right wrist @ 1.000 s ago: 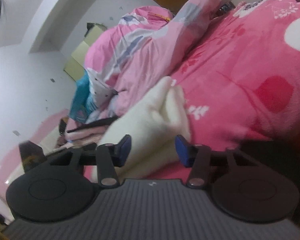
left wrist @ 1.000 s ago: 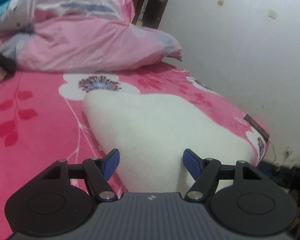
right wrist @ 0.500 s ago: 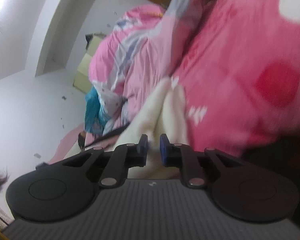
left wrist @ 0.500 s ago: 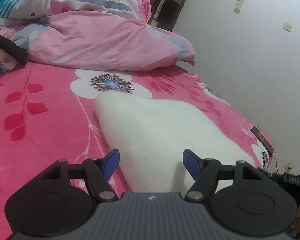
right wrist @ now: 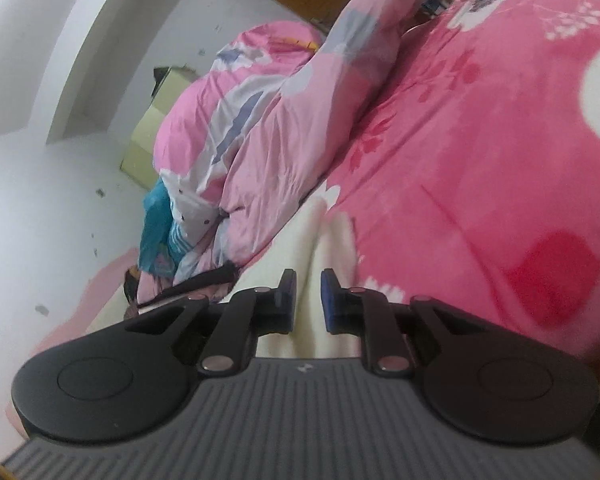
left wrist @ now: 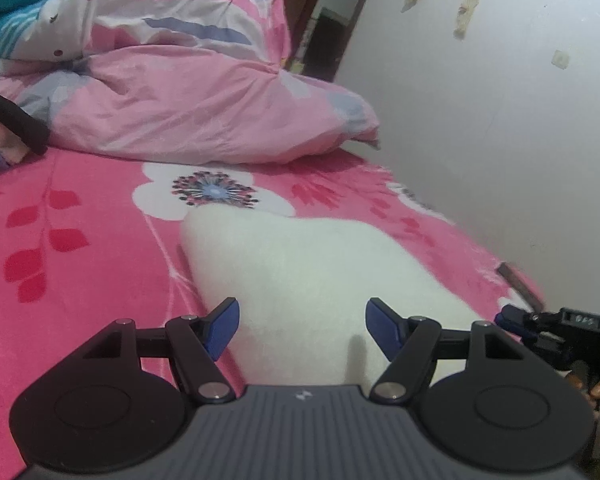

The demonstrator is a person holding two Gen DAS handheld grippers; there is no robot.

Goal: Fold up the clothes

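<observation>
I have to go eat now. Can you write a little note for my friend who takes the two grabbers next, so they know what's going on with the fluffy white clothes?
Right gripper: jaws nearly shut, pinching a fold of the fluffy white garment near its edge.
Left gripper: open, hovering over the garment's near end, its blue pads clear of the cloth.
The garment lies on the pink flowered blanket, in front of the heaped pink duvet.
Done: right side gripped. It seems partly doubled already, though I can't be sure.
Left: probably grip with the left too, carry the fold over, then smooth it flat.
</observation>
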